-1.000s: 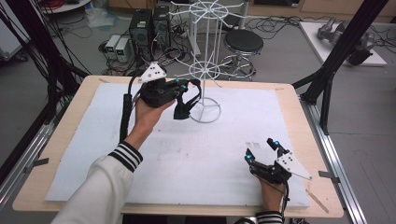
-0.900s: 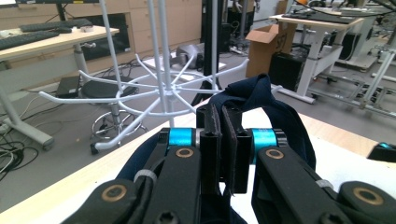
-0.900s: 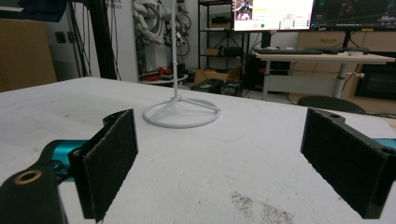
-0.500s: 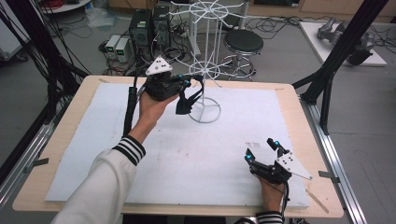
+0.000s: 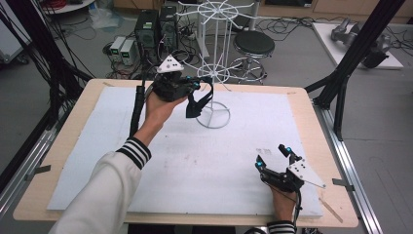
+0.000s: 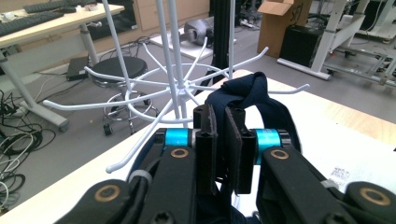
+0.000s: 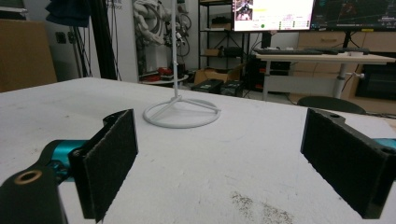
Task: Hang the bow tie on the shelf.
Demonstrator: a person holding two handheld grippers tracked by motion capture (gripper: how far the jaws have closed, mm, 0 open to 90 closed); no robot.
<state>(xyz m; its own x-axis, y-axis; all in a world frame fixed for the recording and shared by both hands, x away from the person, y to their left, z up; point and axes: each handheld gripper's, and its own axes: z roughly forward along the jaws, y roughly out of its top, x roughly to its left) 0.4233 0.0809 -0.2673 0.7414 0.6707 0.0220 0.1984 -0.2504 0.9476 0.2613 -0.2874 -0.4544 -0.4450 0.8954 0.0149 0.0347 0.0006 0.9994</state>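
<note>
The left gripper (image 6: 217,140) is clamping a dark navy fabric loop (image 6: 254,100); guide it squarely over a white wire rack (image 5: 213,73) hook. The right gripper (image 5: 277,158) is resting, jaws spread.

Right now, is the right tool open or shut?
Open. In the right gripper view, the right tool has its two black jaws far apart with bare white table cover between them; the high view shows it spread too.
</note>
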